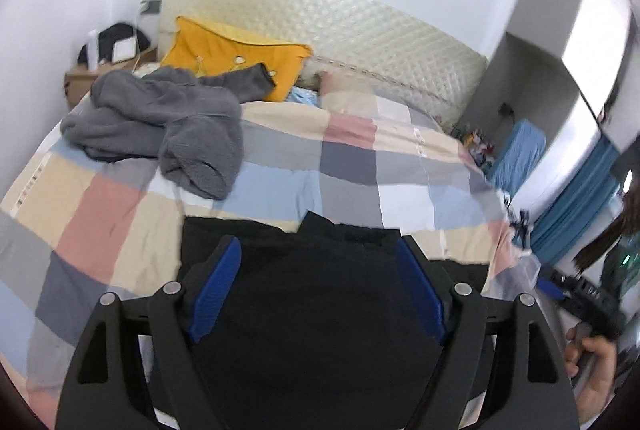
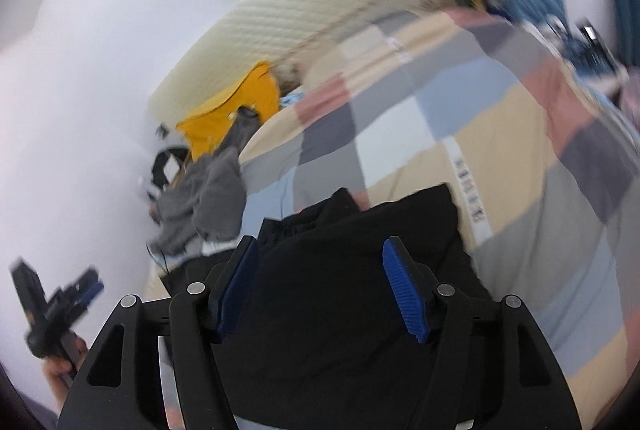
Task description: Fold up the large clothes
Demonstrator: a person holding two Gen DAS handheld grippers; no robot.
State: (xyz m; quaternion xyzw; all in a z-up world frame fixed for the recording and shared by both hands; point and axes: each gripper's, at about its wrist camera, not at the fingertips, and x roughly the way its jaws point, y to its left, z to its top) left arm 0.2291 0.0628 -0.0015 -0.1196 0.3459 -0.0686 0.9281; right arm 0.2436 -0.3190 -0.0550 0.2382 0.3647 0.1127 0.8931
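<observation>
Left wrist view: my left tongs (image 1: 318,290) hang spread wide, pinching nothing, blue pads (image 1: 218,290) apart over the black garment (image 1: 316,310). It lies on the near part of the bed (image 1: 120,205), on the checked cover, already bunched into a rough block with a raised flap at its far edge. The grey fleece (image 1: 160,121) sits crumpled well apart, up by the yellow pillow (image 1: 232,53) and quilted headboard (image 1: 340,29). The other hand (image 1: 592,362) shows at lower right, gripping its handle.

Right wrist view: blurred and tilted. My right tongs (image 2: 320,290) are also spread, holding nothing, over the same black garment (image 2: 340,310). Its far corners (image 2: 440,197) stand slightly proud of the cover. The left tongs (image 2: 80,290) appear at lower left, too smeared to read.

Handling, my judgement: soft, limp, light cloth with no stiffness. It will sag and slide on itself if lifted from the middle. I would pinch through all layers at the two far corners, one tong each, so the fold holds. The smooth cover may drag along with it.
</observation>
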